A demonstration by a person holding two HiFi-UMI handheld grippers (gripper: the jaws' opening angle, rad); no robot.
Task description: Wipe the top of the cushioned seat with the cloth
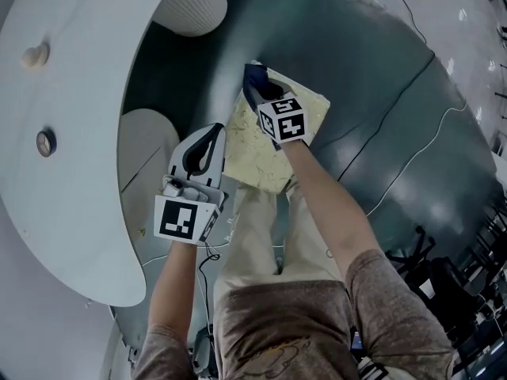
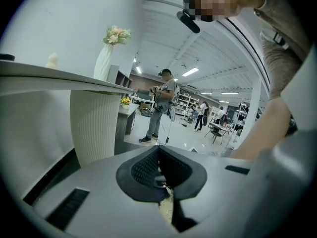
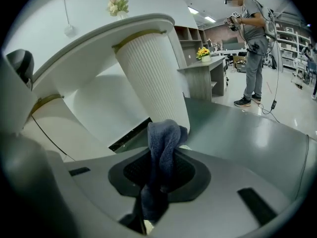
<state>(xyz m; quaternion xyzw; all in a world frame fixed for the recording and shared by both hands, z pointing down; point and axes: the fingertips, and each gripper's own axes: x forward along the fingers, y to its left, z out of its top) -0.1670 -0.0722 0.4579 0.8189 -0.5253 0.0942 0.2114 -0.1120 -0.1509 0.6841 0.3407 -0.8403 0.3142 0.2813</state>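
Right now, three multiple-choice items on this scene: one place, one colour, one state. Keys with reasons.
1. The cloth is:
A in the right hand-held gripper
B in the left hand-held gripper
C lying loose on the cushioned seat
2. Cloth colour:
A red
B dark blue
C white
3. Left hand-held gripper's jaws:
A wide apart
B together
C shut on the cloth

1 A: it stands pinched between the right jaws.
2 B: it shows dark blue in the head and right gripper views.
3 B: the pads meet in the left gripper view.
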